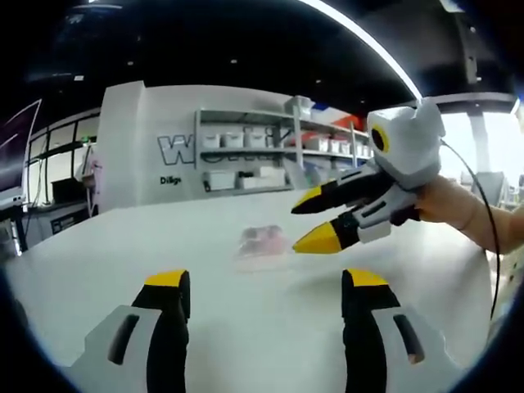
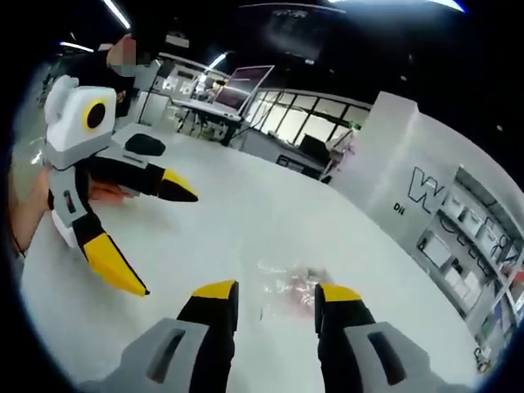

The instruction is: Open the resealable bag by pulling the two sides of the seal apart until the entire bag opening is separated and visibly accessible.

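A clear resealable bag (image 1: 264, 241) with pinkish contents lies flat on the white table (image 1: 123, 254). My left gripper (image 1: 266, 283) stands open in front of it, nothing between its yellow-tipped fingers. The right gripper (image 1: 304, 224), held by a hand, comes in from the right with its jaws apart, the lower tip close to the bag's right edge. In the right gripper view the bag (image 2: 288, 288) shows just beyond and between the open right gripper (image 2: 277, 291) tips; I cannot tell whether they touch it. The left gripper (image 2: 162, 241) stands wide open at the left.
Shelves with white bins (image 1: 246, 160) line a white lettered wall behind the table. Desks with a monitor (image 2: 246, 82) stand further off, and a dark object (image 2: 146, 145) lies near the table's far side. The tabletop (image 2: 246, 213) between the grippers is bare.
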Demonstrator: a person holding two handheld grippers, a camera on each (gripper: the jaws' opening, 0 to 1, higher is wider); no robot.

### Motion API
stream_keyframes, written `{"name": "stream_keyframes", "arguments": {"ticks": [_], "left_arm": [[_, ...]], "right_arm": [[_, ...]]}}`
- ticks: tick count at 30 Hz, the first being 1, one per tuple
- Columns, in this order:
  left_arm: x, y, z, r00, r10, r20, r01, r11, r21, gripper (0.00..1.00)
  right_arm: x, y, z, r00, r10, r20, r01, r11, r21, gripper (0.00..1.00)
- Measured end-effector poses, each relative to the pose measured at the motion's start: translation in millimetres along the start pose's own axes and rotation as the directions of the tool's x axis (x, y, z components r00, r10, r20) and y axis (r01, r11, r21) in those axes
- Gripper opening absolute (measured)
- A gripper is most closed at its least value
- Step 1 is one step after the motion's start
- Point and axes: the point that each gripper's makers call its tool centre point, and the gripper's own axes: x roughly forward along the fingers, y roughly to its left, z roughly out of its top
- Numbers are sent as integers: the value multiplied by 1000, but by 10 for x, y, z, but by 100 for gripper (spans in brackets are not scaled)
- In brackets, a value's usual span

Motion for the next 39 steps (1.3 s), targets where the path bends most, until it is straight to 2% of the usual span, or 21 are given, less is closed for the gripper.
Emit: {"name": "stream_keyframes", "arguments": {"ticks": [8, 23, 31, 39], "left_arm": [[-16, 18, -8, 1000, 6, 0, -6, 1000, 7, 74], [-29, 35, 11, 1000, 7, 14, -7, 1000, -4, 74], [-29, 32, 12, 1000, 6, 14, -6, 1000, -3, 74], [-26, 37, 9, 1000, 7, 12, -7, 1000, -2, 74]], "right_arm": [[93, 10, -26, 1000, 0, -23, -1, 1000, -30, 26], [152, 55, -20, 999, 11, -31, -12, 999, -41, 25], [213, 73, -68, 998, 15, -57, -18, 998, -61, 23], [278, 66, -106, 996, 10, -86, -19, 995, -98, 16]]}}
